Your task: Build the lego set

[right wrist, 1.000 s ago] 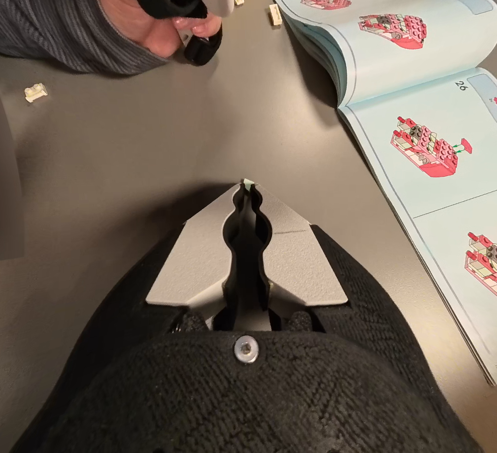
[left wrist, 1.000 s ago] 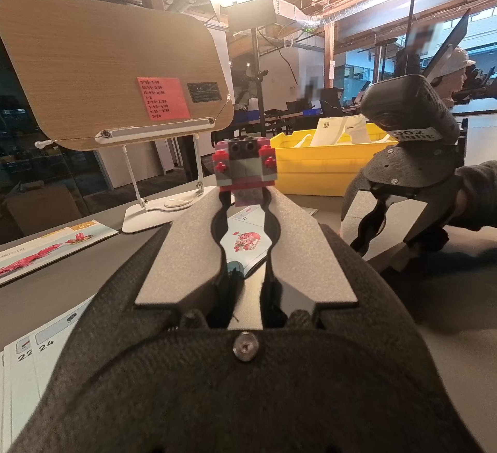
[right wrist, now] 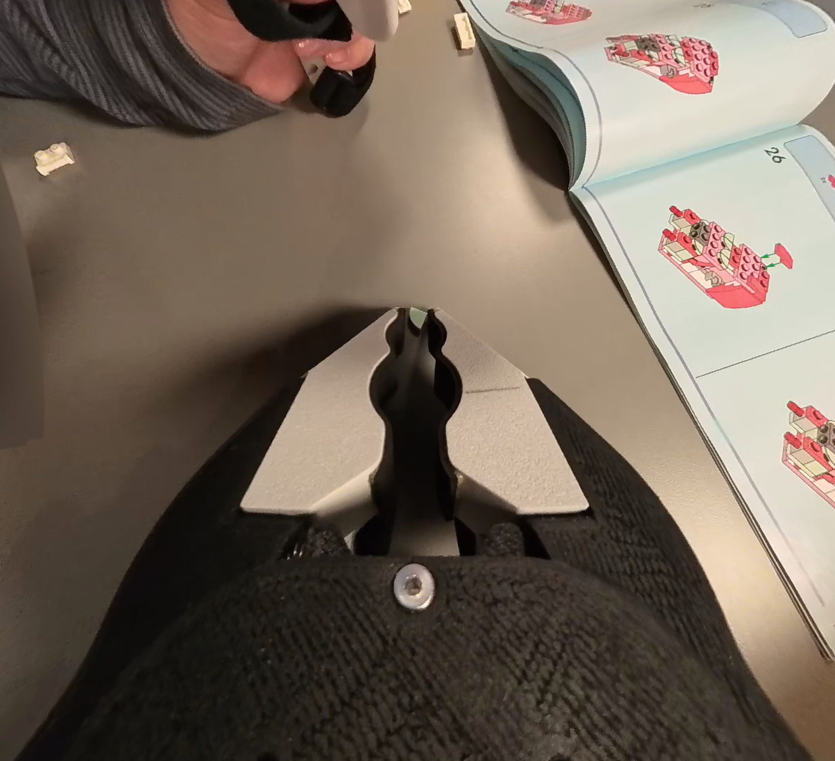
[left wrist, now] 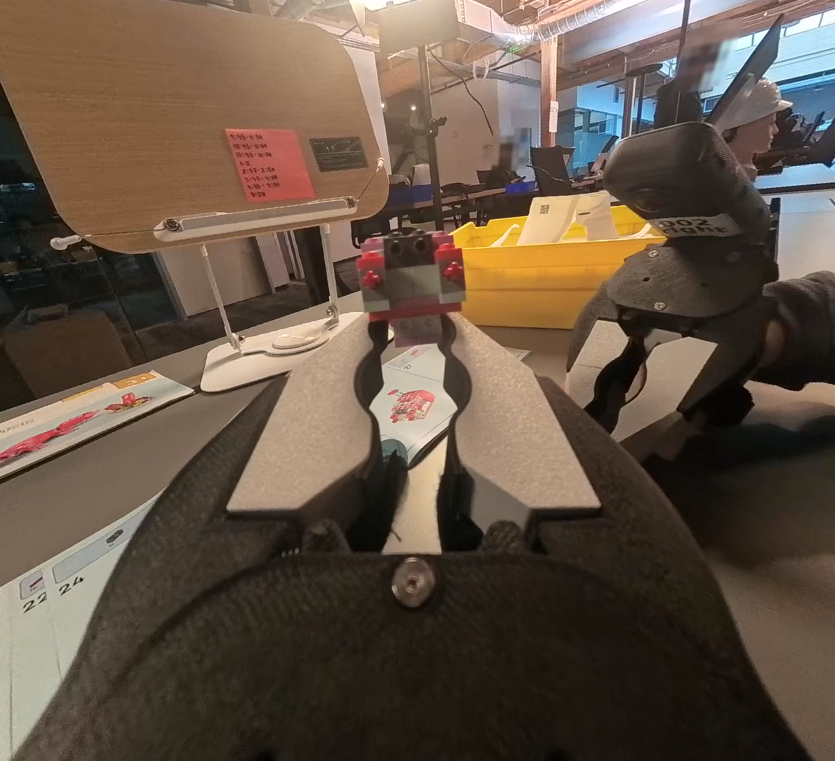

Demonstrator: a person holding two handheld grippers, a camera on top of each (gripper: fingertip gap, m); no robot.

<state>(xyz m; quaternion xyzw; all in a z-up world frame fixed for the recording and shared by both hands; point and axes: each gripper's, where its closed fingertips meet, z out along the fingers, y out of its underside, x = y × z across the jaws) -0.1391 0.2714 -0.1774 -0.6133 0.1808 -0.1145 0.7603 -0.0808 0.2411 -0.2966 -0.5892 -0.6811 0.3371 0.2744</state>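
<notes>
My left gripper (left wrist: 413, 334) is shut on the lower end of a small brick assembly (left wrist: 412, 278) of red, grey, black and pink bricks, and holds it upright above the grey table (right wrist: 226, 242). My right gripper (right wrist: 415, 310) points down at the table with its tips close to the surface. Its jaws stand slightly apart. A small pale green piece (right wrist: 416, 319) sits between the tips, against the right fingertip, with a dark gap on its left. The right gripper also shows in the left wrist view (left wrist: 691, 287), to the right of the assembly.
An open instruction booklet (right wrist: 677, 151) lies to the right. Small white bricks (right wrist: 54, 157) (right wrist: 463, 30) lie on the table. A hand (right wrist: 271, 16) holds the left gripper's handle. A yellow bin (left wrist: 542, 282), a wooden book stand (left wrist: 180, 115) and a leaflet (left wrist: 81, 414) stand farther back. The left gripper's tips are roughly 15 centimetres from the right gripper's.
My right gripper's jaws, earlier shut on the pale green piece, have opened a little around it. My left gripper still holds the brick assembly in much the same place.
</notes>
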